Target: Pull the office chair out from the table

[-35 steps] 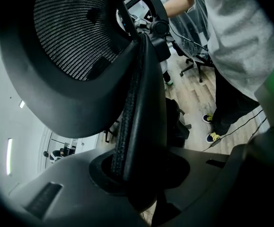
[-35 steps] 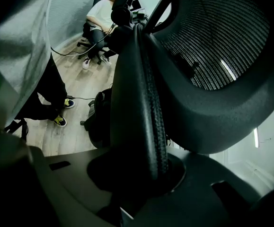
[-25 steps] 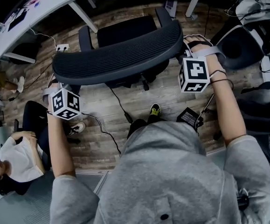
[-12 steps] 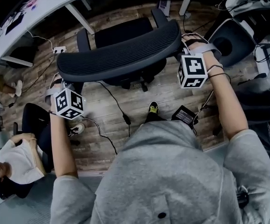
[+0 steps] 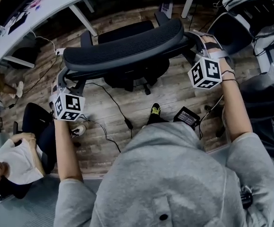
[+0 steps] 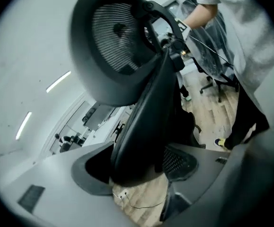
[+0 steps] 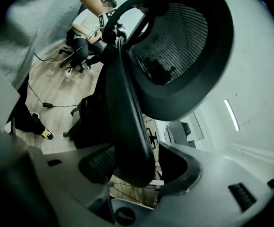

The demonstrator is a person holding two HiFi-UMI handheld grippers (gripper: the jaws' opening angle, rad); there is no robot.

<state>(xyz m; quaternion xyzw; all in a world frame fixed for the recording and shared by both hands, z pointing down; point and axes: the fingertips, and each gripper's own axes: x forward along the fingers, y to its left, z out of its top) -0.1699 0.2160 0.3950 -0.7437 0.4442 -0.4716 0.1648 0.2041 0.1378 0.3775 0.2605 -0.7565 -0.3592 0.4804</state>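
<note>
Since the black mesh-backed office chair (image 5: 122,51) stands on the wooden floor (image 5: 103,108) clear of the white curved surface (image 5: 56,4), the pull is judged done and release is in hand; next, both grippers need drawing back. The left gripper (image 6: 141,167) and right gripper (image 7: 144,167) are spread wide, jaws just opened, with the backrest edge between them, unclamped

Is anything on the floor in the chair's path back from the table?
Yes: a black cable trails across the floor behind the base of the office chair, and a power adapter lies by the person's shoe.
</note>
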